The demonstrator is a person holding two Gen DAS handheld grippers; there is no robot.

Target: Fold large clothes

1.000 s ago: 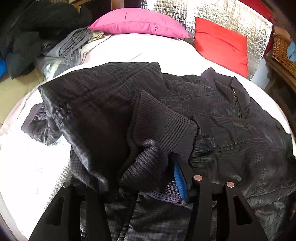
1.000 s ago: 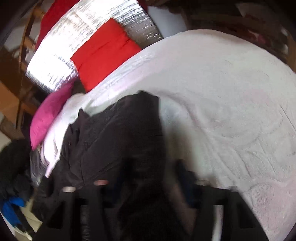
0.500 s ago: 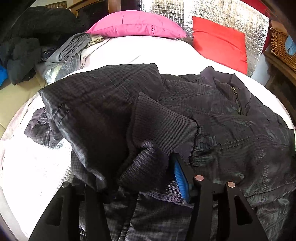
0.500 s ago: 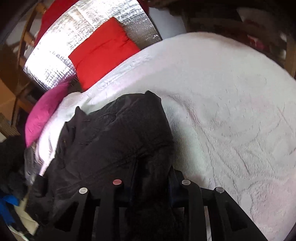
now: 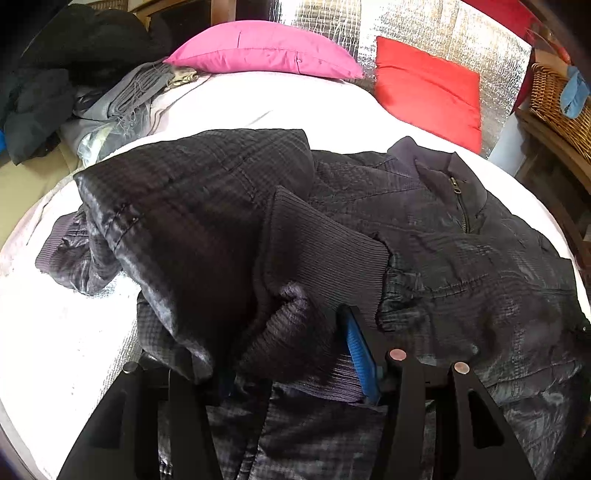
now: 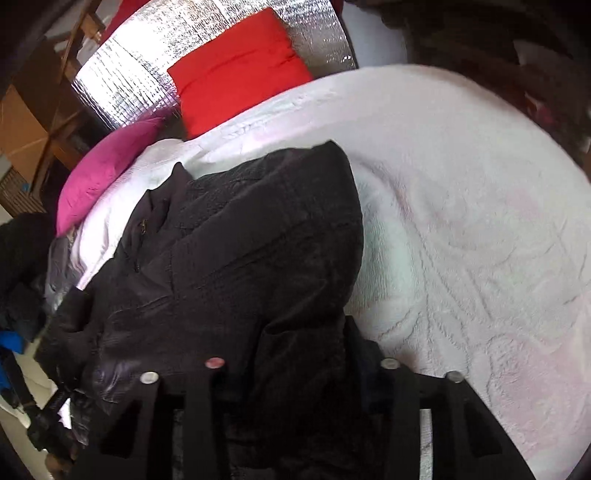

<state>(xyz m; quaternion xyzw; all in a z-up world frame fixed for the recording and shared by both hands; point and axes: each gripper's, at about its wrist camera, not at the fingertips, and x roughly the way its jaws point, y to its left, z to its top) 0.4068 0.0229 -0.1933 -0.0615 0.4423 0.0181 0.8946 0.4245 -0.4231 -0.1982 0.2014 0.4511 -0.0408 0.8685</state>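
A large black quilted jacket (image 5: pixel 461 258) with ribbed cuffs and a zip collar lies on a white bedspread (image 5: pixel 266 107). One sleeve is folded across the body. My left gripper (image 5: pixel 291 354) is shut on the ribbed cuff (image 5: pixel 317 254) of that sleeve; the blue pad (image 5: pixel 360 350) of one finger shows, the other is buried in cloth. In the right wrist view the jacket (image 6: pixel 258 251) fills the left half over the bedspread (image 6: pixel 461 206). My right gripper (image 6: pixel 295 373) is shut on a fold of the jacket's fabric, which hides its pads.
A pink pillow (image 5: pixel 266 50) and a red pillow (image 5: pixel 428 88) lean on a silver foil headboard (image 5: pixel 406 22). Grey and dark clothes (image 5: pixel 110 96) are piled at the bed's left edge. A wicker basket (image 5: pixel 557 99) stands on a wooden shelf to the right.
The right gripper has drawn the jacket fold further over the body and turned, so more bedspread shows on the right. The left view has pulled back slightly, still holding the cuff.
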